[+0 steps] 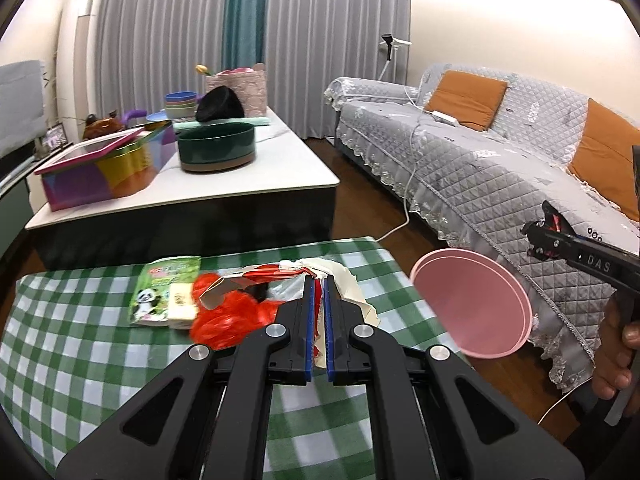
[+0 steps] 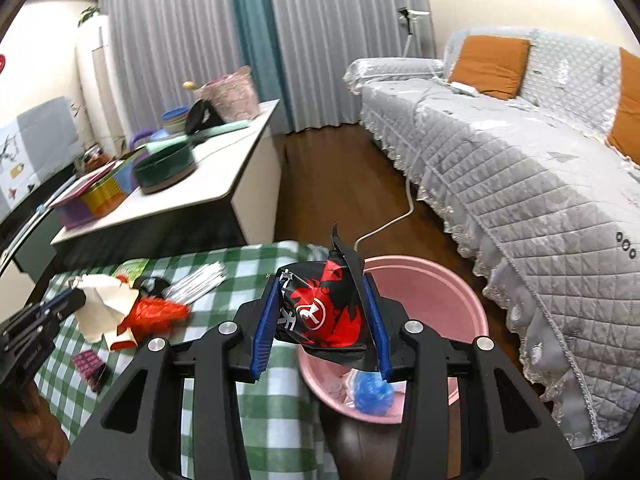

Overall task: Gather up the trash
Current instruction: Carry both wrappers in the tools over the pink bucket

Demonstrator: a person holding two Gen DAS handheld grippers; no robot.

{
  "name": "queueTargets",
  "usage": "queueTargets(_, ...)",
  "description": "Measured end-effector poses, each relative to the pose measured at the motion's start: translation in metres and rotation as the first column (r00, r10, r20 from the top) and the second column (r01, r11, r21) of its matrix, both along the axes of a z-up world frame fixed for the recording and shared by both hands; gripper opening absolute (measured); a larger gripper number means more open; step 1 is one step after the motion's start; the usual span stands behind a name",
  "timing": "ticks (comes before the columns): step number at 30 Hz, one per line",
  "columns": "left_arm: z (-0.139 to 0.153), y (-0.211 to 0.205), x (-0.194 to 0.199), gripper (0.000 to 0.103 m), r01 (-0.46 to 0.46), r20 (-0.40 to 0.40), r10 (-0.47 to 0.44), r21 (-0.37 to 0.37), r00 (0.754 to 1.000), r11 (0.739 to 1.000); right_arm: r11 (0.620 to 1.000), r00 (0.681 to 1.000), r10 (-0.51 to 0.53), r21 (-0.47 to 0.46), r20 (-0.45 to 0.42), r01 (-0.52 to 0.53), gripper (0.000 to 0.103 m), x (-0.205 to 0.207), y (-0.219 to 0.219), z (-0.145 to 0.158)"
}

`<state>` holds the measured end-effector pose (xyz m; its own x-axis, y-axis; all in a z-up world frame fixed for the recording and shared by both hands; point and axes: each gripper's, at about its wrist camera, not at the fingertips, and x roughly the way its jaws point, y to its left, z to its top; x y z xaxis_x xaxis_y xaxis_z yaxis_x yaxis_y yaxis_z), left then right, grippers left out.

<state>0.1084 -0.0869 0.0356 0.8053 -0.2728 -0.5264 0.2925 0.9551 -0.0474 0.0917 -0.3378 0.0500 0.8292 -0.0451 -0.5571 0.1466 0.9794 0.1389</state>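
Note:
My left gripper [image 1: 318,286] is shut on a crumpled cream and red paper wrapper [image 1: 352,284] over the green checked tablecloth [image 1: 80,360]. In the right wrist view that wrapper [image 2: 104,308] hangs from the left gripper [image 2: 74,300] at the far left. My right gripper [image 2: 322,280] is shut on a black and red snack bag [image 2: 320,312], held over the rim of a pink basin [image 2: 432,292]. A blue crumpled piece [image 2: 374,394] lies inside the basin. On the cloth lie a red mesh bundle [image 1: 228,316], a panda packet [image 1: 160,292] and a silvery wrapper [image 2: 200,282].
The pink basin [image 1: 472,304] sits off the table's right edge, with a grey quilted sofa [image 1: 500,168] beyond it. A white coffee table [image 1: 256,168] with bowls and boxes stands behind. A white cable [image 2: 384,228] runs over the wooden floor. A hand [image 1: 616,352] grips the right tool.

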Motion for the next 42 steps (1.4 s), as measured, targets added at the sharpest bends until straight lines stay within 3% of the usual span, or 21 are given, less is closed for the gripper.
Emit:
queueTargets(15,-0.002,-0.069,0.026,0.004,0.079,-0.014,-0.079,0.010,0.997,0.997,0.992,0.992,-0.124,-0.019,0.038,0.125,0.041,0.003,-0.054,0.023)
queueTargets(24,-0.004,-0.112,0.041,0.004,0.137,-0.017,-0.137,0.005,0.990,0.991,0.988,0.988,-0.151,0.000,0.010,0.151,0.041,0.017,-0.068,0.013)
queueTargets(42,-0.022,-0.155,0.054,0.004,0.210,-0.053,-0.210,0.010,0.976,0.978,0.979,0.979,-0.199,0.039,-0.030,0.200,0.041,0.022,-0.087,-0.001)
